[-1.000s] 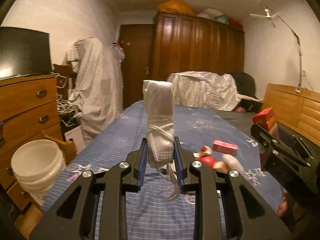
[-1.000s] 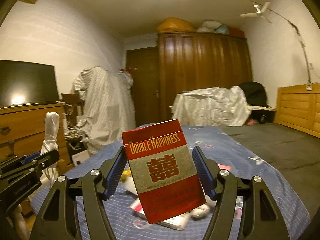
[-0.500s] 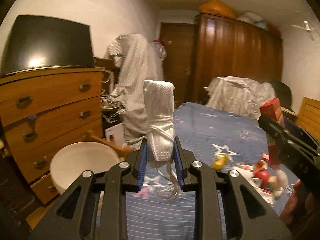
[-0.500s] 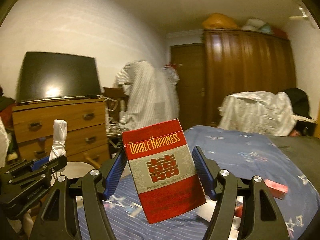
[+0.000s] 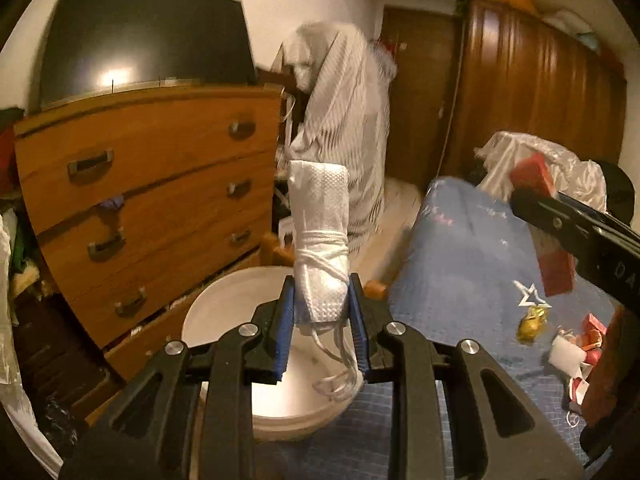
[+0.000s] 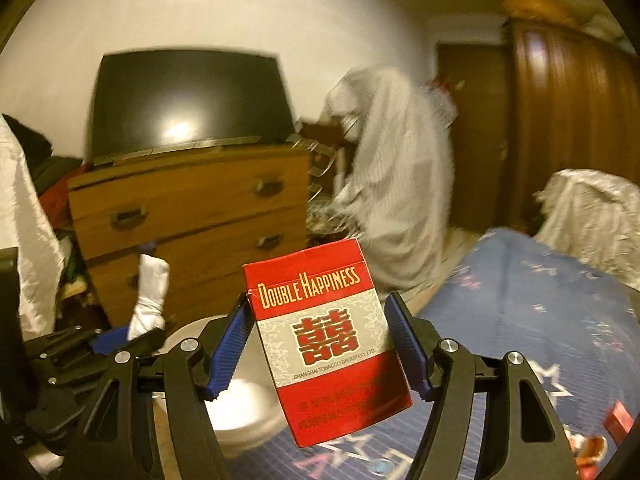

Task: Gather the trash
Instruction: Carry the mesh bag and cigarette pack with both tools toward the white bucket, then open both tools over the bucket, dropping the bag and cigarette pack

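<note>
A rolled white cloth (image 5: pixel 320 240) tied with string stands upright, pinched in the left gripper (image 5: pixel 322 320) directly above a white bucket (image 5: pixel 224 312) beside the bed (image 5: pixel 460 264). The right gripper (image 6: pixel 320 344) clamps a red cigarette pack (image 6: pixel 328 340) near the bucket. More scraps (image 5: pixel 568 344) lie on the bed.

The room is a bedroom with white walls (image 6: pixel 224 12) and a warm, dim light. At the left stands a wooden chest of drawers (image 5: pixel 160 184) with metal handles, and a dark television (image 5: pixel 144 40) sits on top of it and reflects a lamp. Beside the chest, a striped white cloth (image 5: pixel 344 120) covers some tall object. Behind it is a dark brown door (image 5: pixel 420 92), and next to the door a big wooden wardrobe (image 5: pixel 536 92) with bundles on top. At the right is a bed with a blue sheet (image 5: pixel 460 264) with star pattern.
</note>
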`<move>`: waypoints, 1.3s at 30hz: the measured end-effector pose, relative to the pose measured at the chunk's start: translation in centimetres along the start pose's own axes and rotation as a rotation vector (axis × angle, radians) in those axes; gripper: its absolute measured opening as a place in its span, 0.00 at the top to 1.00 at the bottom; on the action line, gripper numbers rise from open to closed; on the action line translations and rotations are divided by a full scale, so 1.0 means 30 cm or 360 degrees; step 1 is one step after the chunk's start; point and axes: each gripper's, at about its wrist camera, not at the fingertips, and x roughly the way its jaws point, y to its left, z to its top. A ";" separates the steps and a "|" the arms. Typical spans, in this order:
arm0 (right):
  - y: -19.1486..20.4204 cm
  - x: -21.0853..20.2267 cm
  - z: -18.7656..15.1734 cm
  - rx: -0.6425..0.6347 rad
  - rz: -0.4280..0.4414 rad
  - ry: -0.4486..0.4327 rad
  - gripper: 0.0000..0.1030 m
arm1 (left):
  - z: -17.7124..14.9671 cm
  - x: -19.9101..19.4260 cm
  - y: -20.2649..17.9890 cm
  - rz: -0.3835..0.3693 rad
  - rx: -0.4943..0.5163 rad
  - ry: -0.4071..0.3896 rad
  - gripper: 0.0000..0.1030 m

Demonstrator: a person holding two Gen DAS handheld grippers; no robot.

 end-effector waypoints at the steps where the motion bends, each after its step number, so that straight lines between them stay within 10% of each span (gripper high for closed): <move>1: 0.031 0.064 0.028 -0.0017 0.0026 0.0051 0.34 | 0.006 0.021 0.023 0.0004 -0.0003 0.0037 0.76; 16: 0.214 0.788 0.022 0.0030 0.0407 0.0876 0.34 | -0.029 0.367 0.279 -0.0033 -0.0108 0.0518 0.76; 35: 0.165 0.784 -0.066 0.0037 0.0451 0.0893 0.36 | -0.042 0.427 0.336 0.0022 -0.0127 0.0569 0.76; 39: 0.149 0.766 -0.055 0.0061 0.0426 0.0828 0.26 | -0.039 0.421 0.363 0.0094 -0.0138 0.0548 0.40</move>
